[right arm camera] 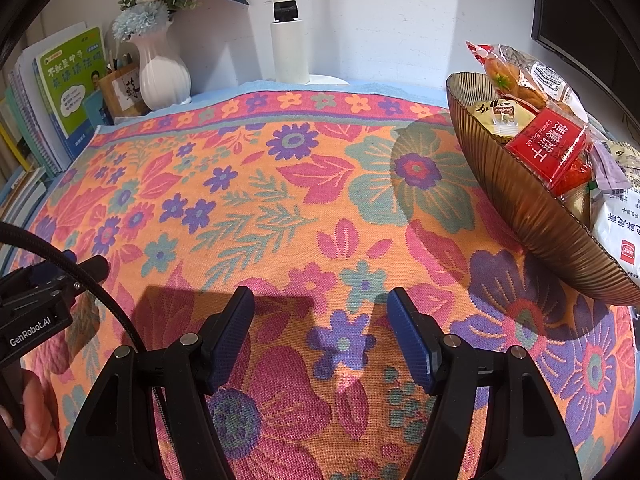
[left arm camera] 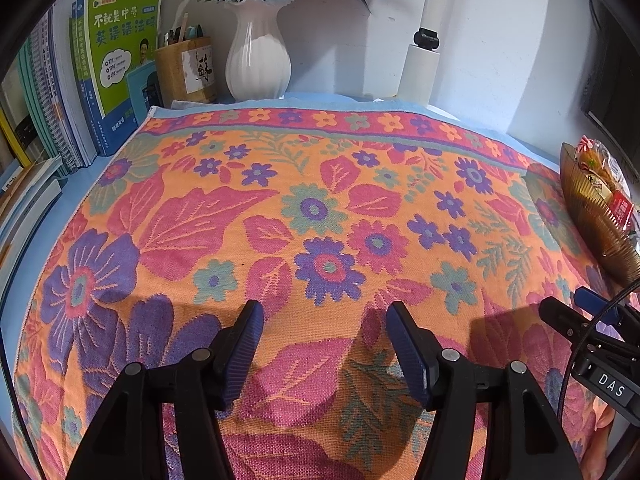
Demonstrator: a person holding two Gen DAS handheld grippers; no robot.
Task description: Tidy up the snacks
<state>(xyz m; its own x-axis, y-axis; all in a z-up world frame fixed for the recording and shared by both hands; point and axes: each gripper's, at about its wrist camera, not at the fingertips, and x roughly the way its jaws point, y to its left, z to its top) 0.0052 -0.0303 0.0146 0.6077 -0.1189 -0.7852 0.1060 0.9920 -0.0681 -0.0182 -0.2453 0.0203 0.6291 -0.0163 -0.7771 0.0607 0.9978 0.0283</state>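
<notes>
Both grippers hang over the floral cloth (left arm camera: 320,208) on the desk. Left gripper (left arm camera: 324,344): jaws apart, nothing between the pads. Right gripper (right arm camera: 320,340): jaws apart, likewise empty. Ribbed amber bowl (right arm camera: 520,200) sits at the cloth's right edge, heaped with wrapped snacks, a red biscuit packet (right arm camera: 556,152) on top. White vase (left arm camera: 258,56) and books (left arm camera: 120,48) stand along the back edge.

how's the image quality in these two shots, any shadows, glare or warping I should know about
Left wrist view: sharp, but fisheye bends the books and darkens the corners; the left gripper casts soft shadows on the floral cloth; a bright highlight on the white vase. Right wrist view: same warping; the ribbed bowl of snacks throws a round shadow on the cloth; a hard-edged shadow lies ahead of the right gripper.
</notes>
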